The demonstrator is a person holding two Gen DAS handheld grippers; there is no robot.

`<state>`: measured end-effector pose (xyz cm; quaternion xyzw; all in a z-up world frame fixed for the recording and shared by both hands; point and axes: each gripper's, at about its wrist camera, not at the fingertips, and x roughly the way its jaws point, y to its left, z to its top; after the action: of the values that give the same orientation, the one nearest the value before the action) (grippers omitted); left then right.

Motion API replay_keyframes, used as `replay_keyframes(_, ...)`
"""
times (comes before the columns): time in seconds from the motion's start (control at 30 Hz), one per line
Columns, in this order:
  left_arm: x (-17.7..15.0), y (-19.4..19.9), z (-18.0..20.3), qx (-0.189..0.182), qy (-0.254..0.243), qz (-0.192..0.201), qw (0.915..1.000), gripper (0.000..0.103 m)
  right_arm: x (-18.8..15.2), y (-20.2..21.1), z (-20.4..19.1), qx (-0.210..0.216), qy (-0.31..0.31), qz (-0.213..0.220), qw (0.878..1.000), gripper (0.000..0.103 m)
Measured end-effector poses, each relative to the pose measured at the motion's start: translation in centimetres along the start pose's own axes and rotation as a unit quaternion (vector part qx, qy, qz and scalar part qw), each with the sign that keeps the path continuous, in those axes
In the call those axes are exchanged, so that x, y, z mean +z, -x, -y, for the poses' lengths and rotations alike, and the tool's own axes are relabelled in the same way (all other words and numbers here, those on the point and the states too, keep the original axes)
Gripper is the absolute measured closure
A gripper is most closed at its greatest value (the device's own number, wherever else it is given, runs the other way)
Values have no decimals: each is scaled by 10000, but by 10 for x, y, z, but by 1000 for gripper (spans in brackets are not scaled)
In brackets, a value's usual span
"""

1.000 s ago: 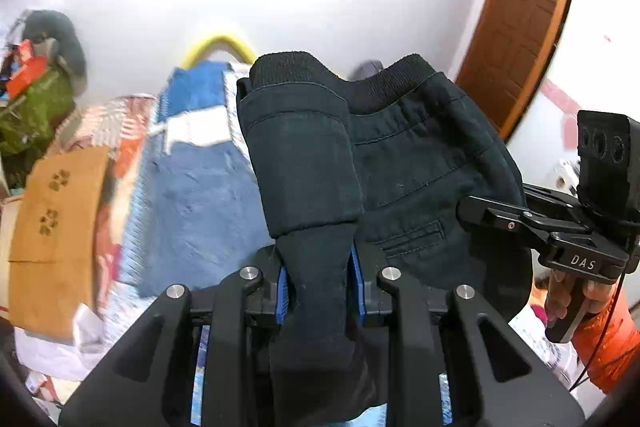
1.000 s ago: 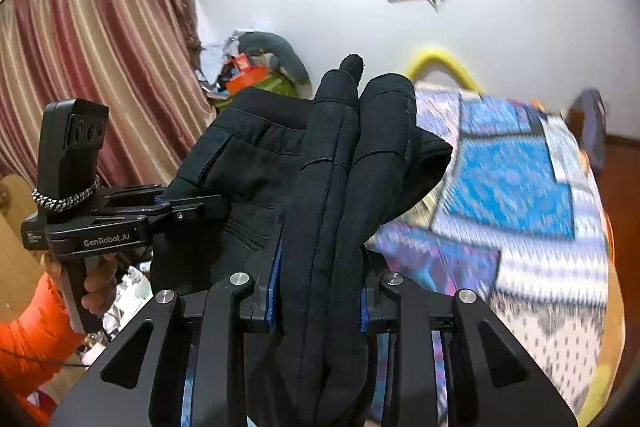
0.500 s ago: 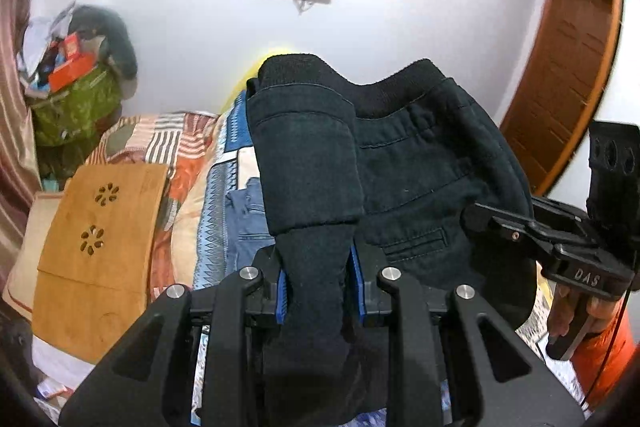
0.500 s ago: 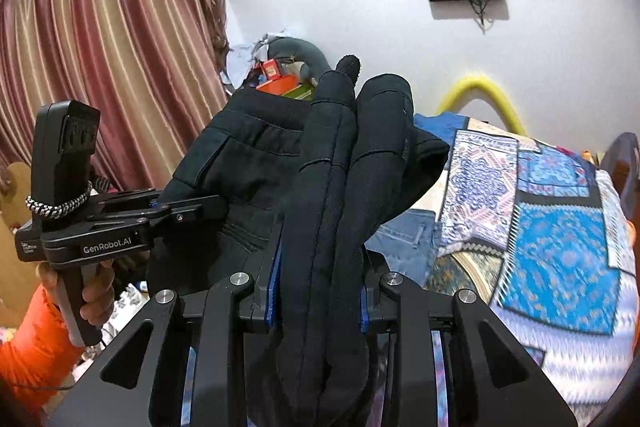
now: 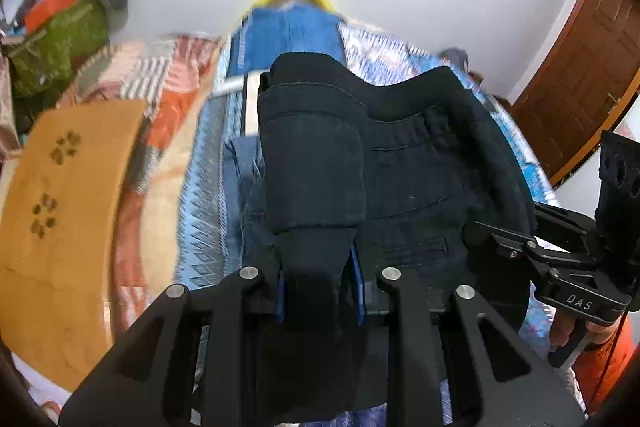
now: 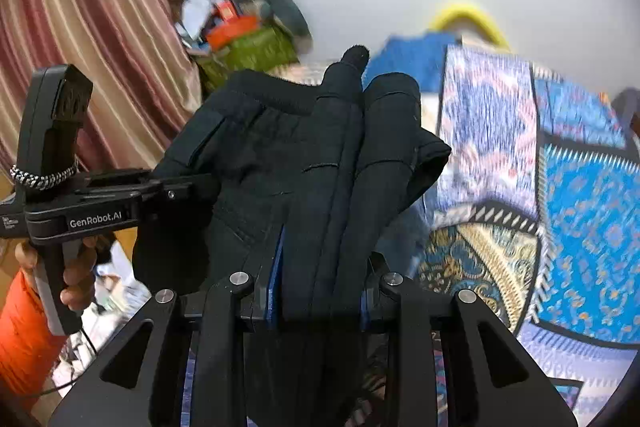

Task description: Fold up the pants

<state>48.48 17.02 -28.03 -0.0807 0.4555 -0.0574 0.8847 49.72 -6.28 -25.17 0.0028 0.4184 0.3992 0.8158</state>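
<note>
Two claws grip your dark navy cotton pants [image 5: 420,163] in the air above the patchwork-quilted bed [image 6: 580,187].

Your left claw [image 5: 318,291] pinches a thick folded edge; your right claw [image 6: 320,291] clamps bunched layers, ribbed waistband uppermost. Since a second ago, both have dropped toward the bed, and the wall screen has slid to the frame's top.

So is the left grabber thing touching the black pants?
Touching. The left wrist view shows the left gripper with its blue pads pressed on a bunched fold of the black pants.
</note>
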Motion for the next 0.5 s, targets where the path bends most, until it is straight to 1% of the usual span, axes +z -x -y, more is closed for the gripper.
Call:
replay_keyframes(0.13, -12, -52, -13, -123, 177, -449, 9988, 78, -9, -31, 18, -136, -31, -430, 9990, 76)
replay_keyframes(0.17, -14, -62, -18, -155, 242, -536, 9981, 76, -12, -40, 23, -177, -59, -612, 9980, 75)
replay_keyframes(0.23, -18, -76, -26, -203, 454, -720, 9962, 70, -14, -48, 29, -286, -87, -851, 9959, 70)
replay_keyframes(0.27, -19, -79, -30, -216, 591, -752, 9952, 65, -16, -49, 31, -343, -70, -941, 9950, 68)
replay_keyframes(0.3, -19, -80, -34, -254, 682, -737, 9946, 61, -17, -47, 31, -355, -31, -961, 9947, 67)
replay_keyframes(0.33, -20, -76, -38, -247, 758, -666, 9946, 60, -18, -42, 31, -381, 5, -924, 9950, 66)
replay_keyframes(0.4, -19, -69, -41, -24, 803, -548, 9953, 48, -20, -32, 30, -462, 16, -916, 9947, 63)
replay_keyframes(0.43, -21, -63, -41, 151, 790, -492, 9955, 47, -21, -28, 30, -508, 8, -930, 9944, 62)
replay_keyframes(0.5, -22, -52, -39, 379, 709, -510, 9955, 47, -22, -16, 29, -607, -5, -921, 9939, 61)
